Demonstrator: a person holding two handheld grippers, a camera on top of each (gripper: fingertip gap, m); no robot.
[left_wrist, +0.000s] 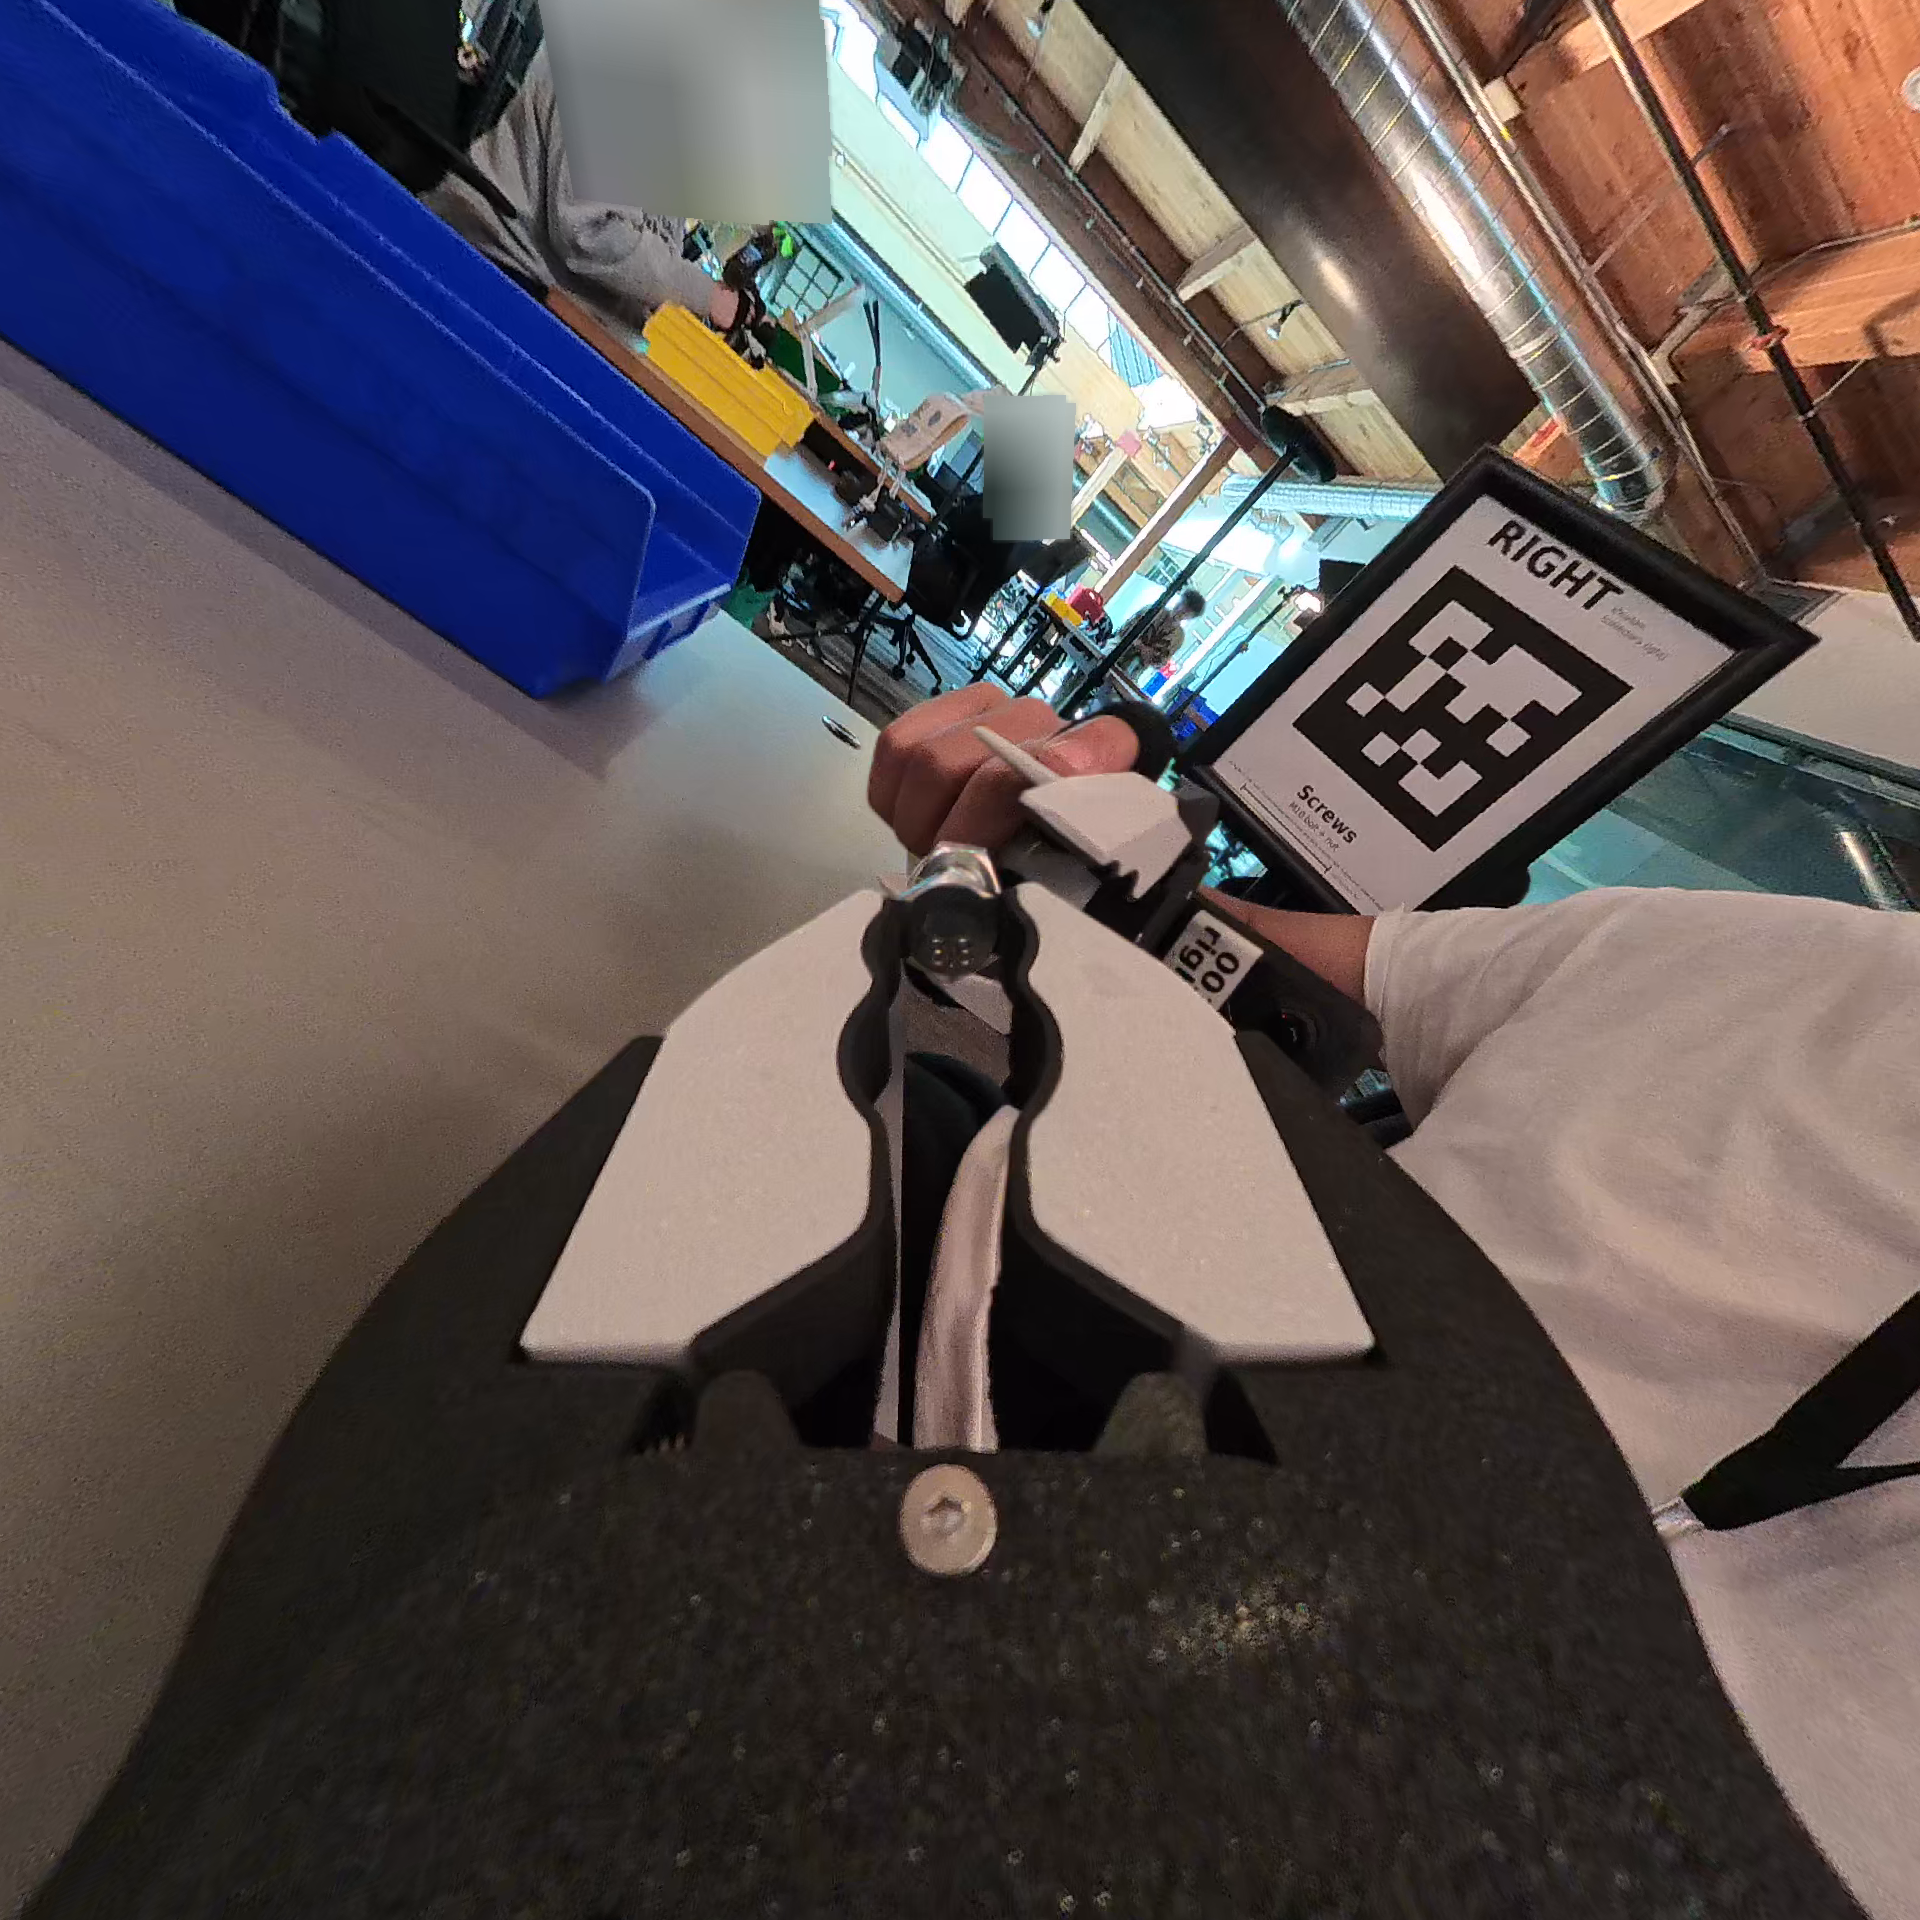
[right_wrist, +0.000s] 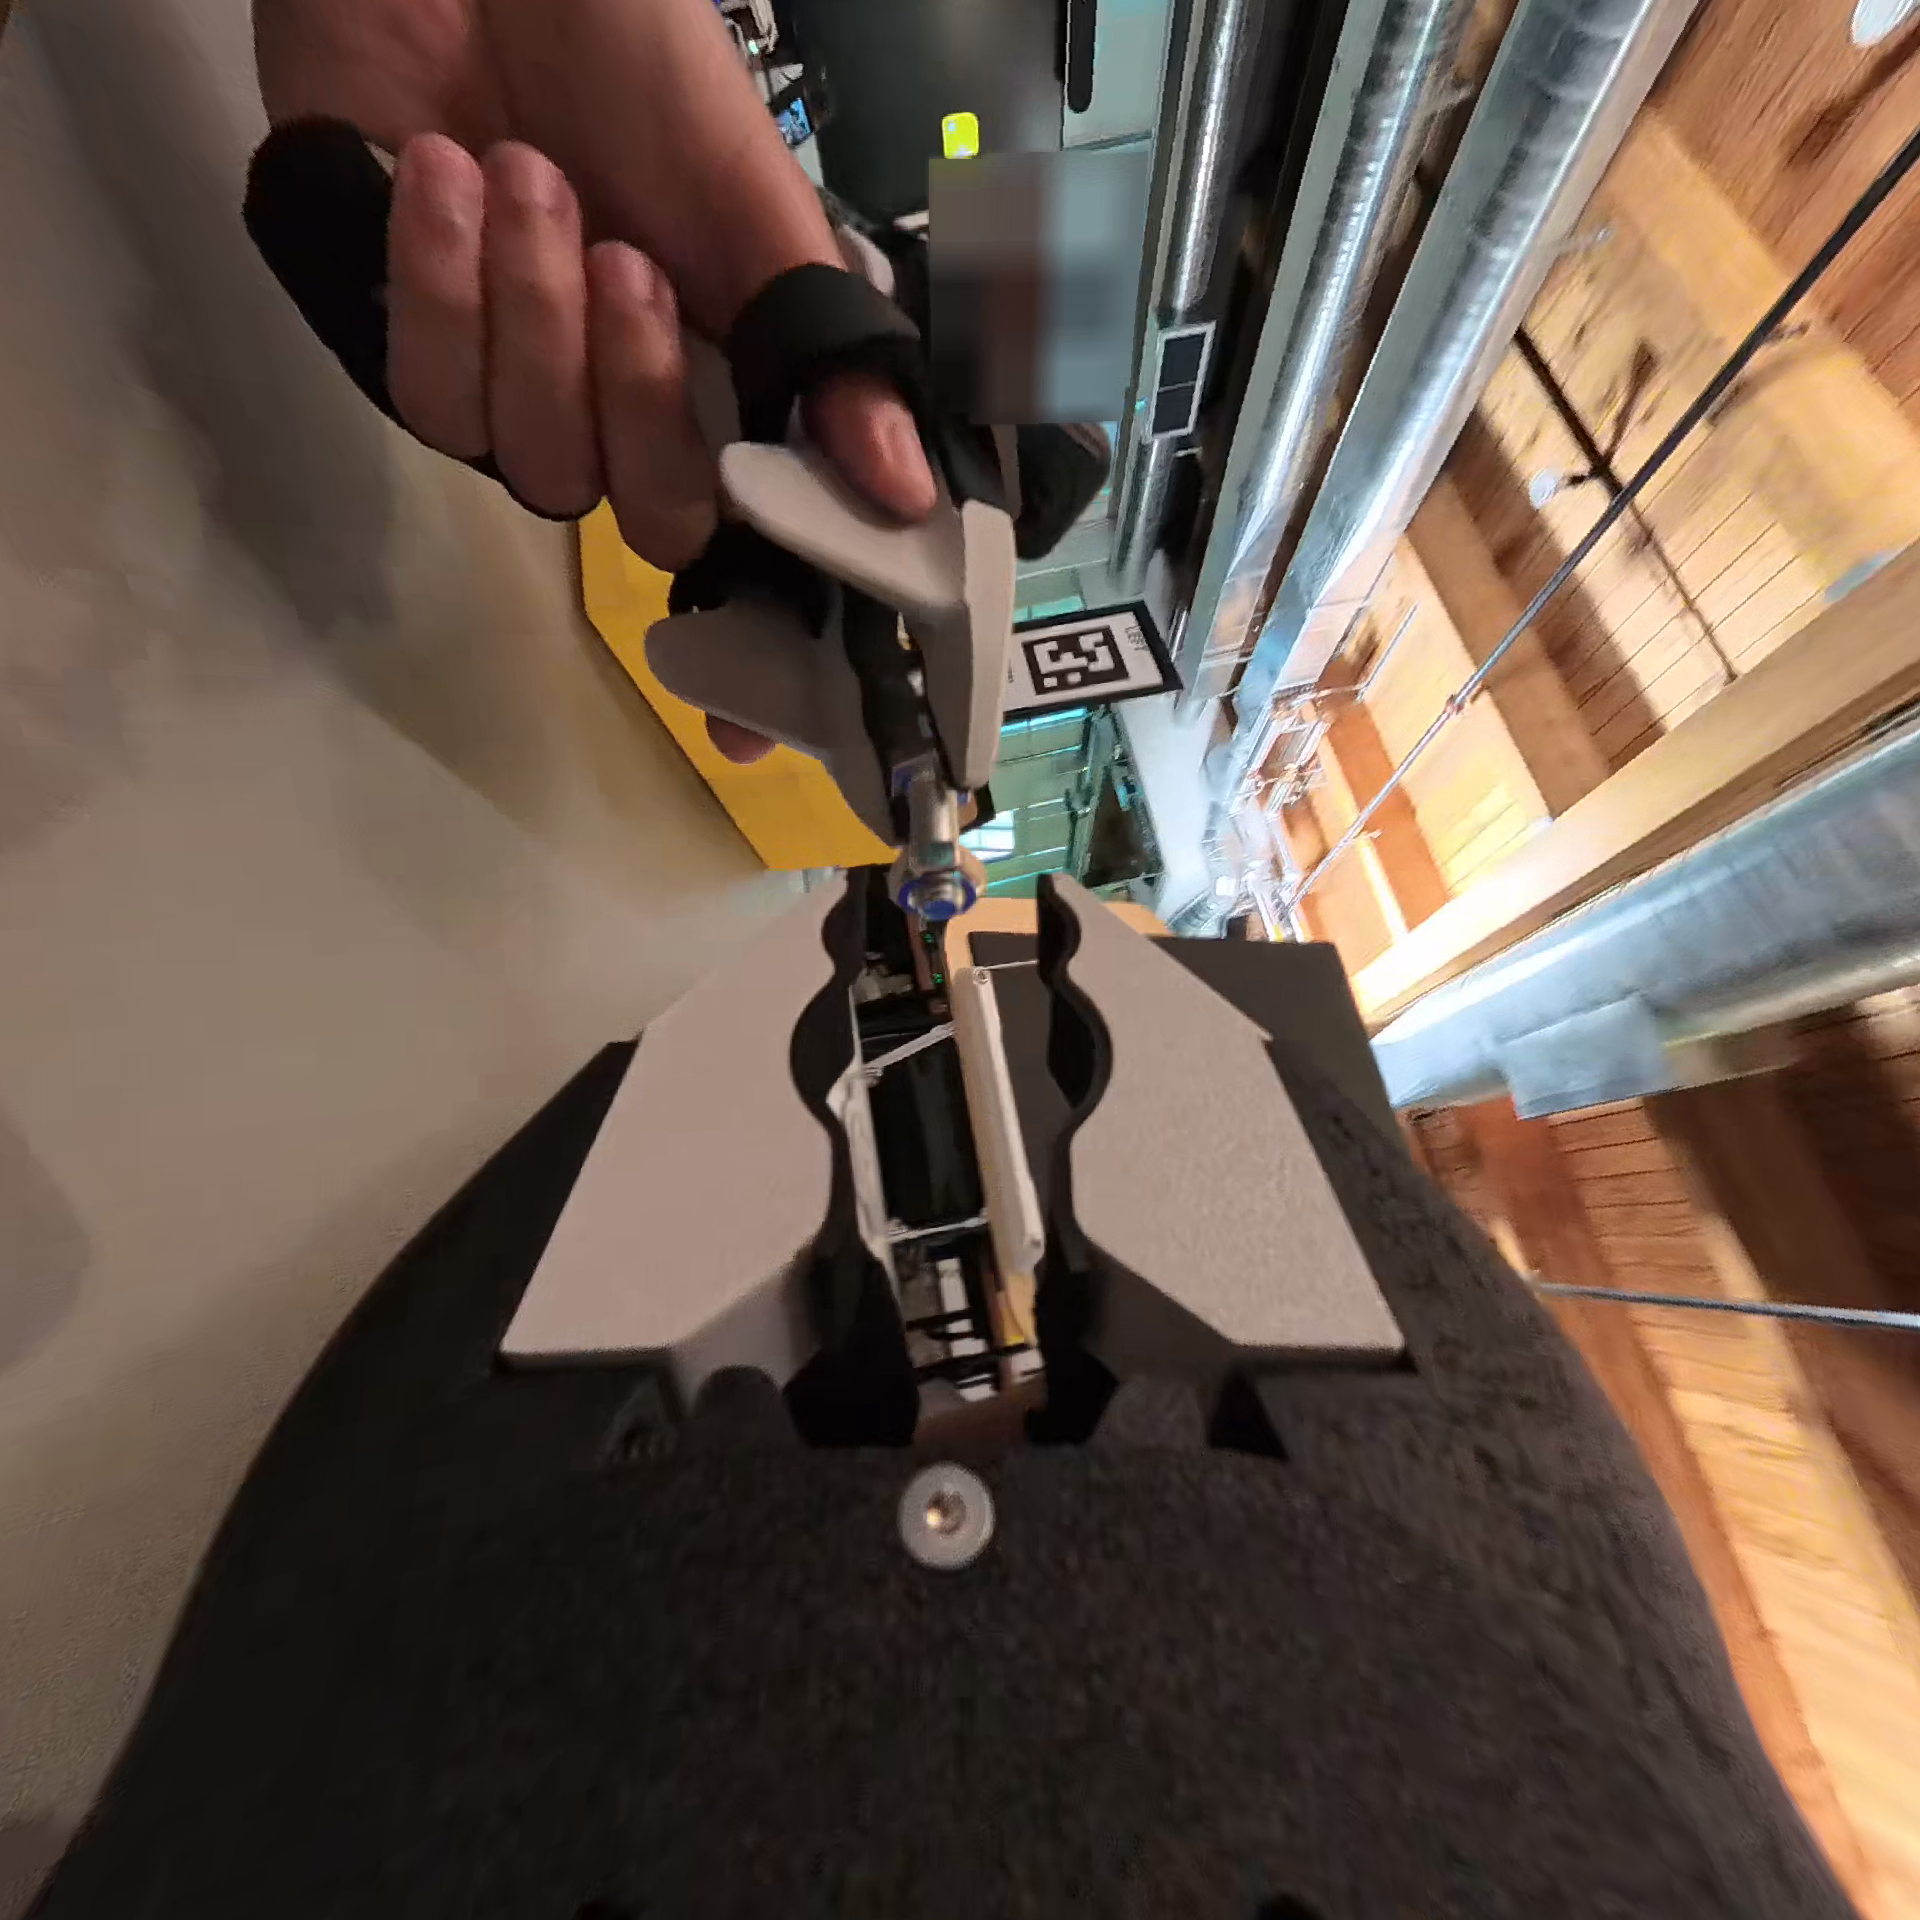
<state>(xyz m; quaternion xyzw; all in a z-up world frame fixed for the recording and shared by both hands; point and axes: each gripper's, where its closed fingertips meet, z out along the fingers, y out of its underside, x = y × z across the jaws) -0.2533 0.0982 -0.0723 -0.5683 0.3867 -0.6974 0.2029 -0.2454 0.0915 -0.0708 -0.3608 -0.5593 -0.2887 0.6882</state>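
Up off the pale grey tabletop (left_wrist: 312, 935), the left gripper (left_wrist: 951, 940) pinched the hexagonal head of a silver metal bolt (left_wrist: 948, 935) between its fingertips, with a steel nut (left_wrist: 954, 871) threaded on the shank. Just beyond that nut the right gripper (right_wrist: 948, 909) stood spread, its jaws apart and gripping nothing. A blue plastic bin (left_wrist: 343, 395) sat behind, a framed black-and-white marker card (left_wrist: 1475, 696) alongside.

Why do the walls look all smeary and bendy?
Right wrist view: the wooden wall and pipes streak with motion blur, but the bolt stays fairly sharp. Left wrist view: sharper, though the wide lens curves the blue bin.
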